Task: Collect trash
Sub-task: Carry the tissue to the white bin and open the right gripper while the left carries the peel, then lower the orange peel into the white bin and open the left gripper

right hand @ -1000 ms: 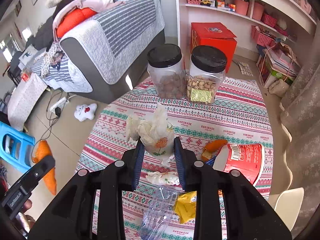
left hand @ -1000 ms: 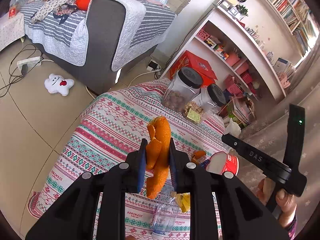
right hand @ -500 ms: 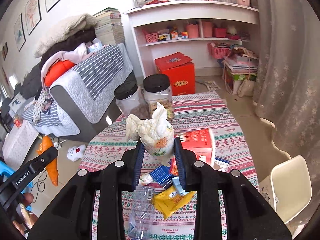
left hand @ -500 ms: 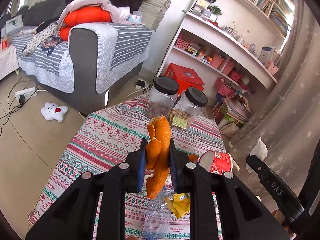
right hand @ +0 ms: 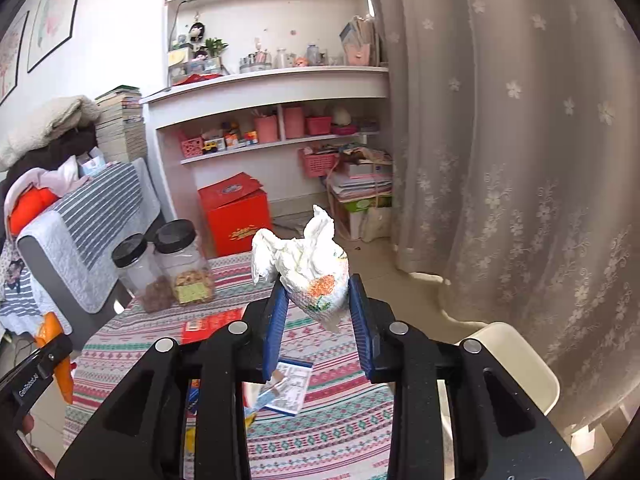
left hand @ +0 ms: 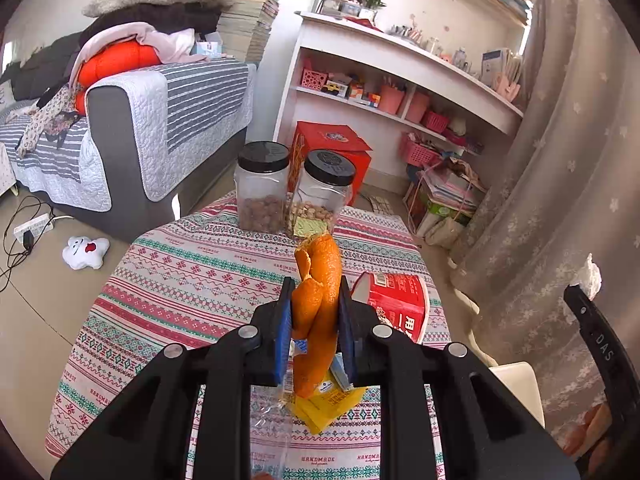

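I hold both pieces clamped above the table (left hand: 192, 276) for carrying to a bin (none in view) — left gripper (left hand: 316, 328) pinching orange peel (left hand: 318, 300), right gripper (right hand: 318, 312) squeezing crumpled tissue (right hand: 312, 268), jars (left hand: 294, 196) at twelve o'clock.

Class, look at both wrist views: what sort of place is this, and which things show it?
Most likely a lived-in home living room: a quilt-covered sofa, white shelves of books and toys, and a cloth-covered table with snack jars.

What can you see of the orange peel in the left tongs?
The orange peel is one long curled strip, bright orange, its jagged tip pointing up. The left tongs pinch its middle between the blue pads, so it stands roughly upright with its lower end hanging below them. It is held above the striped tablecloth, over a yellow wrapper, and touches only the pads. In the right wrist view it shows at the left edge.
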{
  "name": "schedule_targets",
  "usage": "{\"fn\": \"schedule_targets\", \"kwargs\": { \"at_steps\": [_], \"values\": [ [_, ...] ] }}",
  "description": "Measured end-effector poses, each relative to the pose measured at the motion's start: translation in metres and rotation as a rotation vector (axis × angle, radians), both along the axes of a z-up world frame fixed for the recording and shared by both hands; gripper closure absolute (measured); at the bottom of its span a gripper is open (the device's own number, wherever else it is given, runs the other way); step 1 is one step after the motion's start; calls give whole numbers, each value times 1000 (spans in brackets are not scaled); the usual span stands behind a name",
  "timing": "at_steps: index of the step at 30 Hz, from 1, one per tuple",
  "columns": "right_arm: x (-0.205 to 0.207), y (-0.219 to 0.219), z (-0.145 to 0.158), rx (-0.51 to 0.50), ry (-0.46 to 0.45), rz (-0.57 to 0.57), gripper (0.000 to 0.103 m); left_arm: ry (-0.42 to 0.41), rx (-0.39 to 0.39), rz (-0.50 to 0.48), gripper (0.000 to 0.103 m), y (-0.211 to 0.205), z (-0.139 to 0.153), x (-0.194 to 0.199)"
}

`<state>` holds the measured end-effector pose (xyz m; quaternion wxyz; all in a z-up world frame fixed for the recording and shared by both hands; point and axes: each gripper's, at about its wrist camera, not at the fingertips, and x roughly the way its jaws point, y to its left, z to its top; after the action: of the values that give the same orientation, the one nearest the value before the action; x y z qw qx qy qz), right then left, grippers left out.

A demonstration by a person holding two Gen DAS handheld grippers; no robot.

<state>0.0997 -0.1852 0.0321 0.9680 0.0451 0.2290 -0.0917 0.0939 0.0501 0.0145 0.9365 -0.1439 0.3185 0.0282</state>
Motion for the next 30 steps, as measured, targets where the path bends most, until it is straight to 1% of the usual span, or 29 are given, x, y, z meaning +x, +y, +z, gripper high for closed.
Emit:
{"fn": "schedule_targets", "kwargs": {
  "at_steps": [6, 9, 13, 17, 18, 19, 20, 21, 22, 23, 24, 25, 26, 28, 30],
  "values": [
    [-6, -59, -7, -2, -6, -148, 74, 7, 24, -30, 82, -27, -8, 7],
    [-10, -93, -12, -4, -2, -251, 74, 11, 36, -46, 82, -42, -13, 8],
    [-9, -141, -27, 33, 88, -375, 71, 10, 55, -74, 82, -66, -18, 10],
    [-11, -170, -39, 68, 165, -425, 68, 5, 99, -117, 82, -94, -23, 9],
    [-12, -175, -40, 74, 173, -433, 63, 4, 107, -128, 82, -102, -24, 9],
    [-15, -181, -39, 82, 173, -444, 55, 1, 114, -138, 82, -108, -25, 8],
    [-19, -187, -38, 93, 166, -452, 50, -2, 120, -147, 82, -115, -25, 7],
    [-23, -191, -35, 107, 150, -459, 41, -6, 124, -156, 82, -121, -26, 7],
    [-29, -197, -32, 123, 128, -469, 30, -11, 128, -166, 82, -129, -26, 7],
    [-34, -200, -28, 136, 102, -482, 24, -16, 130, -176, 82, -136, -26, 6],
    [-41, -204, -24, 149, 71, -500, 13, -18, 128, -187, 82, -144, -26, 7],
    [-46, -209, -19, 161, 40, -517, 6, -17, 123, -201, 82, -153, -26, 7],
    [-52, -214, -15, 174, 11, -532, 7, -14, 117, -220, 82, -163, -26, 8],
    [-58, -224, -10, 183, -10, -544, 7, -11, 105, -258, 82, -184, -27, 9],
    [-65, -234, -6, 191, -32, -572, 7, 3, 71, -300, 82, -209, -28, 11]
  ]
}}
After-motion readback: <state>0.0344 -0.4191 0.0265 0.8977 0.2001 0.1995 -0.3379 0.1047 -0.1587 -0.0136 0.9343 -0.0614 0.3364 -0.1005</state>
